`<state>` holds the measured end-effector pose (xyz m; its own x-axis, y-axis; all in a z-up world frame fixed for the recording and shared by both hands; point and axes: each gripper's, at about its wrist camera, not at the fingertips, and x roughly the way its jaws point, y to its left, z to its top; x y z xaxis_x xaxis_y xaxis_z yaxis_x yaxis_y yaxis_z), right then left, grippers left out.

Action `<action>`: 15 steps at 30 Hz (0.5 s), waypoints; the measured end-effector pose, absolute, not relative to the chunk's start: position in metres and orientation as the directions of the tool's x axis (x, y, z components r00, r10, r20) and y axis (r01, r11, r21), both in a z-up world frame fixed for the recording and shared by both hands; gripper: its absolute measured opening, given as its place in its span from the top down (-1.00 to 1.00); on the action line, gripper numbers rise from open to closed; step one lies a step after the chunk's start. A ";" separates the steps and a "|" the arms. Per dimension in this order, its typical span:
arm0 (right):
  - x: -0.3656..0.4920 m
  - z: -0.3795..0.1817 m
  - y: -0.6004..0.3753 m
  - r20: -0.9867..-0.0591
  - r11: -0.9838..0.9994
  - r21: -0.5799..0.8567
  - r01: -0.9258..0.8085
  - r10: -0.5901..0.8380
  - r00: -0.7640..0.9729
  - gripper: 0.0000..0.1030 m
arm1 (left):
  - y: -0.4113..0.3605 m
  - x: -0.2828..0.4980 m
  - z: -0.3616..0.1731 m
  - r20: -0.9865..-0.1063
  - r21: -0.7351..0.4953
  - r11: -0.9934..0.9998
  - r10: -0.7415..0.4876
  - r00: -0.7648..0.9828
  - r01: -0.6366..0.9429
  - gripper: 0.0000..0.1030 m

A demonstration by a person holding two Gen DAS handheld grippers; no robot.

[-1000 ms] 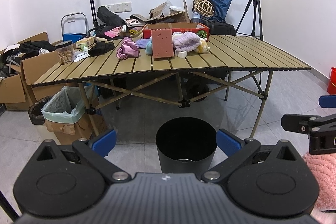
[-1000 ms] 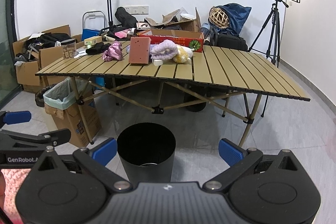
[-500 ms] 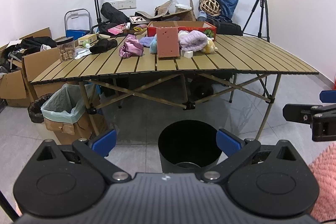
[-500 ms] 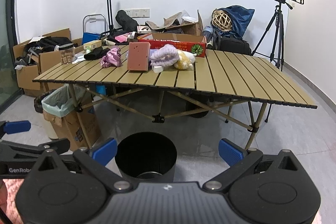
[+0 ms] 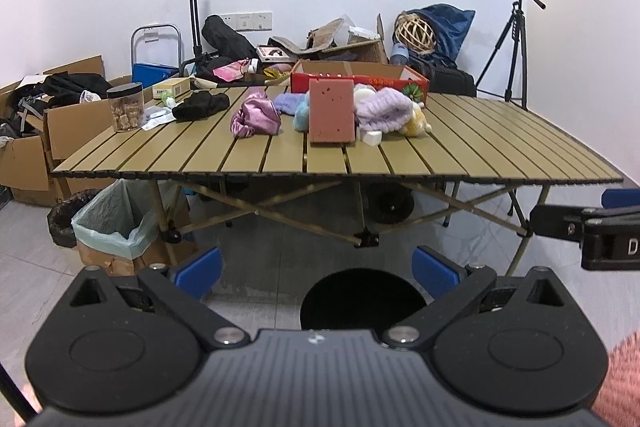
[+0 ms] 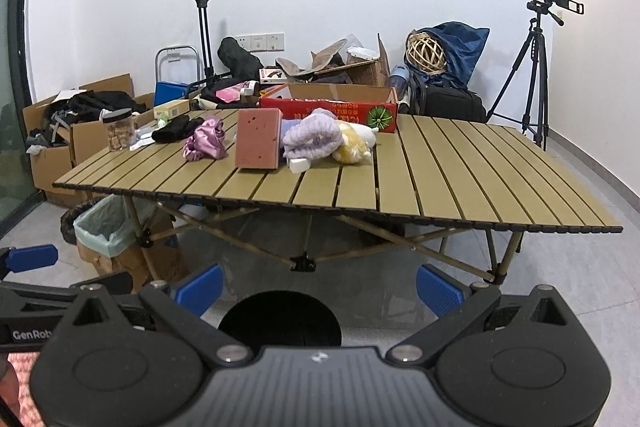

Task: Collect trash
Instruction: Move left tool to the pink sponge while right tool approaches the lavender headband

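A black round bin (image 5: 362, 297) (image 6: 280, 317) stands on the floor in front of a slatted folding table (image 5: 500, 147) (image 6: 460, 179). On the table lie a pink sponge block (image 5: 332, 117) (image 6: 258, 139), a shiny pink cloth (image 5: 256, 118) (image 6: 204, 145), a lilac knit piece (image 5: 382, 109) (image 6: 312, 137), a yellow plush (image 6: 354, 145), a small white block (image 5: 372, 137) (image 6: 299, 165), a black cloth (image 5: 200, 107) and a snack jar (image 5: 126, 107). My left gripper (image 5: 318, 273) is open above the bin. My right gripper (image 6: 318, 285) is open too, empty.
A box lined with a green bag (image 5: 116, 227) (image 6: 104, 227) sits under the table's left end. Cardboard boxes (image 5: 28, 143) crowd the left wall. A red carton (image 5: 360, 75), a trolley (image 5: 192, 11) and a tripod (image 5: 516, 43) stand behind the table.
Both grippers have risen and tilted up: the bin has slid down in both views and the tabletop now fills the middle. Both stay open.
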<state>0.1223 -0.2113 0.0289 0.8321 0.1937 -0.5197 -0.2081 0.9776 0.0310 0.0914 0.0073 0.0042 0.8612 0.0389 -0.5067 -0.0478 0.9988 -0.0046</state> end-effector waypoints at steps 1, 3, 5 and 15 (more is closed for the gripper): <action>0.126 0.029 -0.211 -0.518 0.978 0.034 -0.207 0.194 0.833 -1.00 | 0.008 0.095 0.005 -0.504 -0.007 0.999 0.041 0.863 -0.051 -1.00; 0.134 0.029 -0.210 -0.512 0.978 0.038 -0.205 0.195 0.836 -1.00 | 0.009 0.102 0.006 -0.497 -0.010 0.998 0.045 0.866 -0.057 -1.00; 0.144 0.029 -0.208 -0.508 0.978 0.043 -0.204 0.197 0.839 -1.00 | 0.010 0.110 0.008 -0.491 -0.013 0.998 0.049 0.870 -0.063 -1.00; 0.191 0.029 -0.201 -0.473 0.973 0.073 -0.220 0.228 0.851 -1.00 | 0.014 0.154 0.017 -0.454 -0.039 0.996 0.058 0.889 -0.084 -1.00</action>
